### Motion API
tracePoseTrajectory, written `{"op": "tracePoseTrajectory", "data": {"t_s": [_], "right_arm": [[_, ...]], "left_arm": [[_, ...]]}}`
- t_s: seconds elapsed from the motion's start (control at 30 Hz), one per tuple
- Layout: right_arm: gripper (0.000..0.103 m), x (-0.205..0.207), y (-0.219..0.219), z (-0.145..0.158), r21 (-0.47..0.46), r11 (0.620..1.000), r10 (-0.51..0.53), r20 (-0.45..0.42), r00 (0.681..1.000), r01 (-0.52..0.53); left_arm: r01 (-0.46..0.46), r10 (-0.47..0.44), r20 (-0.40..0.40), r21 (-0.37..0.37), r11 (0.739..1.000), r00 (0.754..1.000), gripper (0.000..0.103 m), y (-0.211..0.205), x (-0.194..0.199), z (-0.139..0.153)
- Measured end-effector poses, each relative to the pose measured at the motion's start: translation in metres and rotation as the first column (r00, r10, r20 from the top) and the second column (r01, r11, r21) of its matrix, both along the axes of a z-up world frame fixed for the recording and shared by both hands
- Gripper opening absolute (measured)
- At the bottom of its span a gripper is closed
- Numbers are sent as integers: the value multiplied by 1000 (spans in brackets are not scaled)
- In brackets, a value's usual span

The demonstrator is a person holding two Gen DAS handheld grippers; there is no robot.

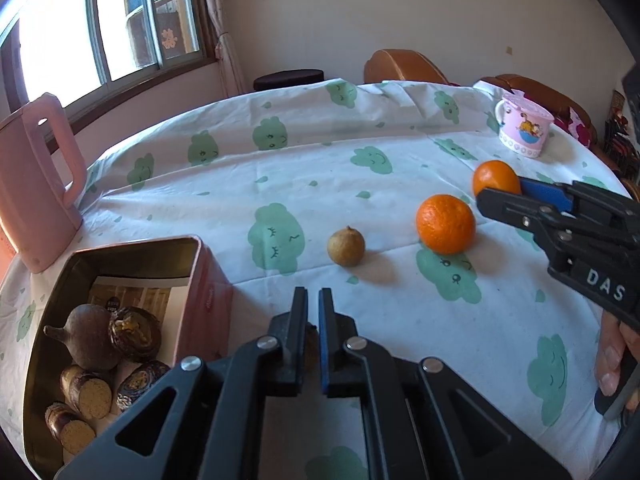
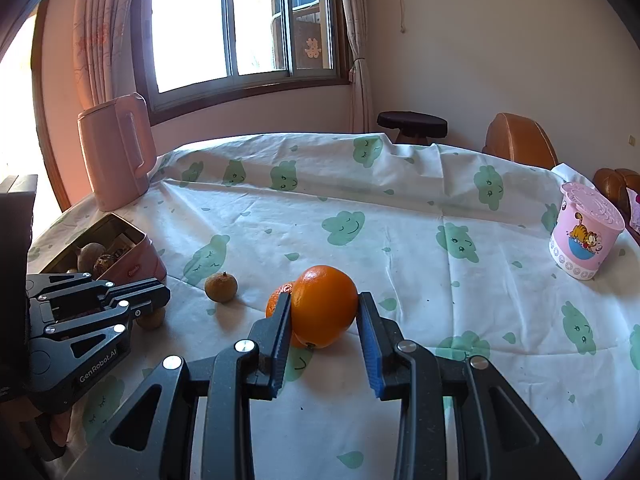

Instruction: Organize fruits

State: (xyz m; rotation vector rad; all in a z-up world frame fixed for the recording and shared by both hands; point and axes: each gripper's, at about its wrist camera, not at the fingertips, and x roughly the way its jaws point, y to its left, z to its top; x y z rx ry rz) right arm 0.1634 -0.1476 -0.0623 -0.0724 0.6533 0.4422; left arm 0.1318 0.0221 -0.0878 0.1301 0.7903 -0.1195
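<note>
My right gripper (image 2: 324, 304) is open around a smooth orange (image 2: 324, 306) on the tablecloth; the left pad touches it, the right pad stands just clear. It shows in the left wrist view (image 1: 495, 178) too. A rougher mandarin (image 1: 445, 224) lies beside it, partly hidden behind the orange in the right wrist view (image 2: 278, 298). My left gripper (image 1: 313, 312) is nearly closed on a small brown fruit (image 2: 151, 318), mostly hidden between its pads. Another small brown fruit (image 1: 346, 247) lies ahead of it. A pink tin (image 1: 208, 276) at the left holds dark fruits.
A pink kettle (image 1: 36, 184) stands behind the tin at the table's left edge. A pink cartoon cup (image 1: 523, 126) stands at the far right. The round table (image 1: 320, 152) has a white cloth with green cloud prints. Chairs and a stool stand beyond it.
</note>
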Motion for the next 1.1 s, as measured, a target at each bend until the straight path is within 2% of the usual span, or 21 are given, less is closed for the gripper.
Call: {"op": "tracePoseTrajectory", "data": {"t_s": [0.07,0.13,0.2,0.27,0.33,0.5,0.67,0.73,0.77,0.87,1.1], "right_arm": [[34,0,-1,0,4,1000,1,0,1000,-1],[34,0,-1,0,3,1000,0,-1,1000,0],[34,0,0,0,0,1000,-1,3,1000,1],[34,0,0,0,-3,1000,0,2,1000,0],[34,-1,0,0,-5,1000,0,2,1000,0],[34,-1,0,0,-4,1000,0,6,1000,0],[34,-1,0,0,-3,1000,2,5,1000,-2],[34,-1,0,0,-2,1000,2,5,1000,-2],[34,-1,0,0,-1,1000,2,5,1000,-2],[34,-1,-1,1,2,1000,1,7,1000,-1],[34,-7,-4,4,24,1000,11,38,999,-12]], "left_arm": [[53,-53,2,-39,998,999,13,-1,-7,1],[62,-60,31,-56,996,998,13,2,-13,6],[45,-42,56,-58,997,998,21,5,-17,9],[16,-10,86,-69,998,996,53,10,-20,13],[-9,15,91,-75,997,996,62,15,-20,14],[4,-1,41,-61,998,999,60,14,-16,7],[33,-33,-30,-1,999,999,35,0,-10,-4],[40,-41,-67,-4,999,997,28,-1,-5,-9],[42,-43,-74,-11,999,996,28,0,-5,-10],[41,-43,-66,-26,999,997,27,1,-7,-8],[1,2,55,-41,999,998,27,3,-20,8]]}}
